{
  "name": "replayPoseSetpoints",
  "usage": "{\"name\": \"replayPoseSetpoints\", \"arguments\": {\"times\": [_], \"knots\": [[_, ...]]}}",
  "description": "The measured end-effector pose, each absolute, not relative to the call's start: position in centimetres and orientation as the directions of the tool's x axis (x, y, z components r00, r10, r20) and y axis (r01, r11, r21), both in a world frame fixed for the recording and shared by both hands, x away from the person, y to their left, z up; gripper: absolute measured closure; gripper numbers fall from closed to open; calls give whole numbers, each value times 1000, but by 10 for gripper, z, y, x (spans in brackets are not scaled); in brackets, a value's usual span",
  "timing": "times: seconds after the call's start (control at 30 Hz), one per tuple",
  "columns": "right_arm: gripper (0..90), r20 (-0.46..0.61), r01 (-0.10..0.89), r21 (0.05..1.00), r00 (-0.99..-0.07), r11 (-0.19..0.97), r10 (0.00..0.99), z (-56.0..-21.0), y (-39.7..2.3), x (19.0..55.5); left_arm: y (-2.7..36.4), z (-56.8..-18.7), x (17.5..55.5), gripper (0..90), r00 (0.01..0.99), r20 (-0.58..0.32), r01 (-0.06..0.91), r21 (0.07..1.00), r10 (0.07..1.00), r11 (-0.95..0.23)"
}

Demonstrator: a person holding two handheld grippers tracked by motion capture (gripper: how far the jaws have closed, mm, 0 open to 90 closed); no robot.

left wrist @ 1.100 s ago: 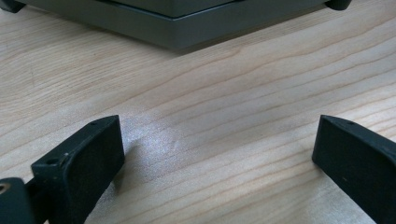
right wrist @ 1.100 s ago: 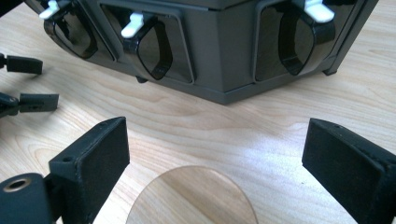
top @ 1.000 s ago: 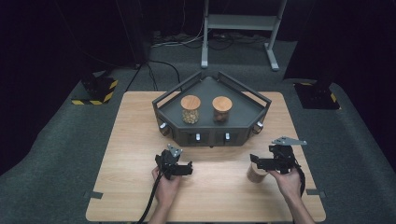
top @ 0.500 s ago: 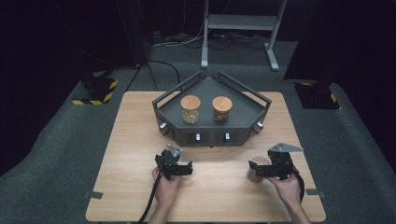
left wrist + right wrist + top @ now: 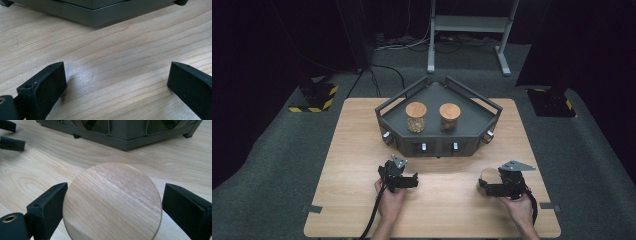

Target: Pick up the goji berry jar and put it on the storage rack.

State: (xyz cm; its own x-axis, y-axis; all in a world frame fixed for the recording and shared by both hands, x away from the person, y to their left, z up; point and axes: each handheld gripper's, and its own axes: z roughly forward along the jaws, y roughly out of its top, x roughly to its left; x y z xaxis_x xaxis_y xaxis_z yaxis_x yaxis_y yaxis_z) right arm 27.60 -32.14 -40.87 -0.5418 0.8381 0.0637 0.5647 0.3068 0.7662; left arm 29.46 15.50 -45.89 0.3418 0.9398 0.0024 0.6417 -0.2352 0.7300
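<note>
High view shows the wooden table (image 5: 362, 150) carrying a dark grey angular tray (image 5: 472, 120) at its far middle, and inside the tray stand two glass jars with wooden lids, the left jar (image 5: 416, 117) and the right jar (image 5: 450, 117) side by side, slightly apart. Near the table's front edge, the left tool (image 5: 411, 181) rests low over bare wood, well apart from the tray; in the left gripper view its black jaws stand wide apart with nothing between them, only wood grain and the tray's lower wall beyond. At the front right, the right tool (image 5: 484, 189) sits around a third jar with a round wooden lid (image 5: 488, 175), which stands on the table in front of the tray's right corner. In the right gripper view that round wooden lid (image 5: 112, 202) lies between the spread jaws: the left jaw is just at its rim, while the right jaw stands off with a thin gap, so the grip is not closed.
</note>
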Motion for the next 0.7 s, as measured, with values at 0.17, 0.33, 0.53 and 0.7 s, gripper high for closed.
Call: {"name": "replayPoseSetpoints", "arguments": {"times": [0.17, 0.33, 0.53, 0.7], "knots": [[79, 49, 564, 761, -541, 319, 840, -414, -319, 273, 155, -459, 295, 22, 342, 2, 642, 730, 940, -235], [96, 30, 557, 763, -538, 328, 843, -419, -317, 269, 155, -459, 295, 22, 342, 2, 642, 730, 940, -235], [118, 15, 552, 761, -541, 342, 841, -427, -315, 267, 155, -459, 295, 22, 342, 2, 642, 730, 940, -235], [143, 5, 546, 763, -541, 347, 841, -432, -313, 265, 155, -459, 295, 22, 342, 2, 642, 730, 940, -235]]}}
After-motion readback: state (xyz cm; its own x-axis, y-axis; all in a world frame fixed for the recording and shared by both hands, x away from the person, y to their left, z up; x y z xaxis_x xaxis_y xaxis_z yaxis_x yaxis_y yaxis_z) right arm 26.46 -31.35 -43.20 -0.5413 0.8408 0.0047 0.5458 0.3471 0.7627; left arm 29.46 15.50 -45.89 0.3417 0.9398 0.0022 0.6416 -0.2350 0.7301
